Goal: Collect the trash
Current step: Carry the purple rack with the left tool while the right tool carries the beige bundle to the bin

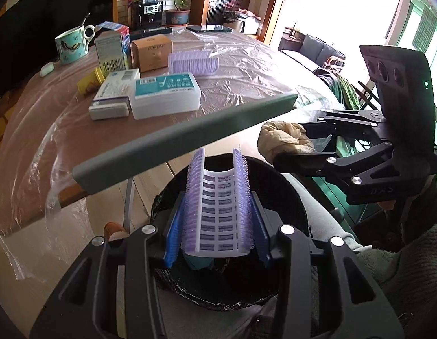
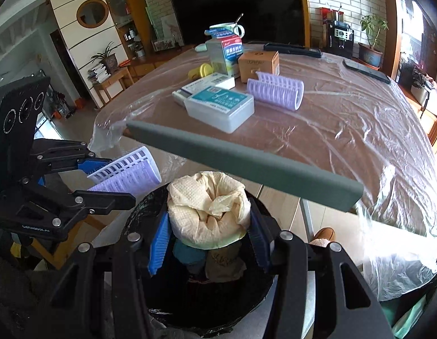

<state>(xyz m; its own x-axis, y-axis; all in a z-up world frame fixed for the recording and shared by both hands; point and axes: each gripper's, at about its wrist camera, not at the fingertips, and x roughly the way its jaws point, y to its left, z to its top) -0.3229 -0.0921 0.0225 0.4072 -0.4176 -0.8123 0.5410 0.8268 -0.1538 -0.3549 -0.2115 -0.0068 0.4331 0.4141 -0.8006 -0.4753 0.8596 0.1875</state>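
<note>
Left tool [image 1: 218, 214]: its blue-padded fingers [image 1: 173, 234] pinch a purple hair roller [image 1: 218, 212] by its bristled sides, the white inner face turned up. It hangs directly above the open mouth of the bin [image 1: 292, 186].

Right tool [image 2: 208, 220]: pressed onto a wad of crumpled cream paper [image 2: 207, 206], which bulges up between the two pads, also directly over the bin [image 2: 150, 209]. From the left camera the same tool [image 1: 308, 147] shows to the right of the bin, paper [image 1: 283, 138] at its tip.

Bin: round, lined with a black bag, just below and in front of the surface's edge. Scraps already lie in it, among them something teal [image 2: 188, 252] and something brown [image 2: 224, 262].

Surface: a brown top under wrinkled clear plastic sheet [image 2: 345, 130], with a grey padded bar [image 2: 241, 158] running along the edge nearest the bin.

On the surface, beyond the bin: a second purple roller [image 2: 275, 90] lying on its side; just beside it a clear plastic box with a teal label [image 2: 218, 107], touching a flat white carton [image 2: 204, 84]; behind these a tan box [image 2: 258, 62], a tall opened carton [image 2: 225, 53], a yellow lid [image 2: 203, 70] and a mug with a spoon [image 2: 231, 29].

Room, far side of the surface from the bin: a dark television [image 2: 238, 5] on a white brick wall, a coffee machine [image 2: 340, 38], a potted plant [image 2: 372, 39]. A grey sofa [image 1: 320, 50] stands by bright windows.
</note>
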